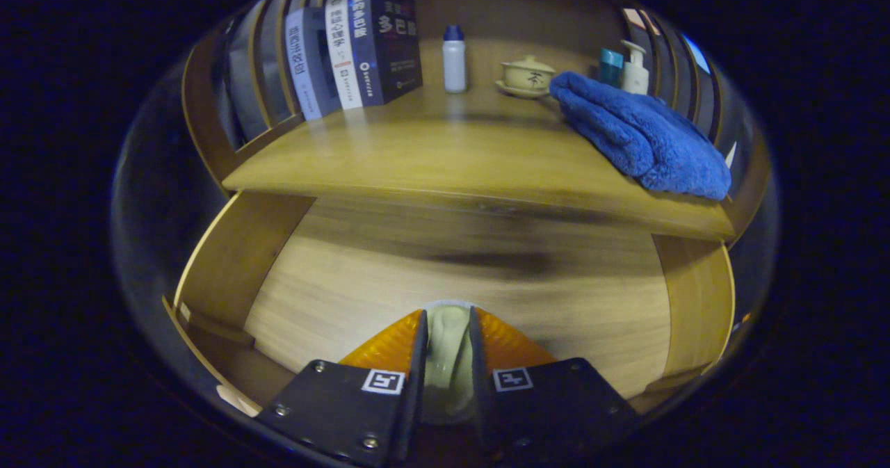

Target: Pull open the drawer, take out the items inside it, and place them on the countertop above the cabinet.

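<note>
Open wooden drawer [480, 280] below, tongs [448, 329] clamped on a pale item [446, 343].

You're at a home-style wooden cabinet: books [354, 44], a lidded tea cup [527, 75], bottles [454, 58] and a blue towel [640, 138] sit on its worktop [431, 155].

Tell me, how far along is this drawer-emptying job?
The drawer already stands pulled open. In hand: the gripper is shut on a pale item, pinched between both fingers over the drawer. Left: setting it on the countertop, where a blue towel and books already sit.
</note>
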Demonstrator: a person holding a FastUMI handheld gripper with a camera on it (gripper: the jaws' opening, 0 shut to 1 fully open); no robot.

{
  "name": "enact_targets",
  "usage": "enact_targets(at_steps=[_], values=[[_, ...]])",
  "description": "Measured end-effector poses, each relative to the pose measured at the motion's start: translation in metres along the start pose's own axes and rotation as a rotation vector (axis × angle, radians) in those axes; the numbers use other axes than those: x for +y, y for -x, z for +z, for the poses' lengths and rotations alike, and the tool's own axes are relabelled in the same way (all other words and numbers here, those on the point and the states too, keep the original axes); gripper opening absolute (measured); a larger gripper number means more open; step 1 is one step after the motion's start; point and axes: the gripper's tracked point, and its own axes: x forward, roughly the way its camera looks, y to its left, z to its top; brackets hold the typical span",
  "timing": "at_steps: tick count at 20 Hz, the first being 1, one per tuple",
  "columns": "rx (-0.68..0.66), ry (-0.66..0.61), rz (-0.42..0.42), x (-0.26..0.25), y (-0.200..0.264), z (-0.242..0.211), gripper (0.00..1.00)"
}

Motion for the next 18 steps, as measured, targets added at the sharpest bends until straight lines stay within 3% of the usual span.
enact_targets(at_steps=[2, 3, 18], values=[[-0.005, -0.005, -0.005, -0.003, 0.001, 0.003, 0.33], [-0.005, -0.004, 0.007, -0.002, 0.0, 0.004, 0.21], [-0.215, -0.027, 0.082, 0.0, 0.062, 0.042, 0.21]])
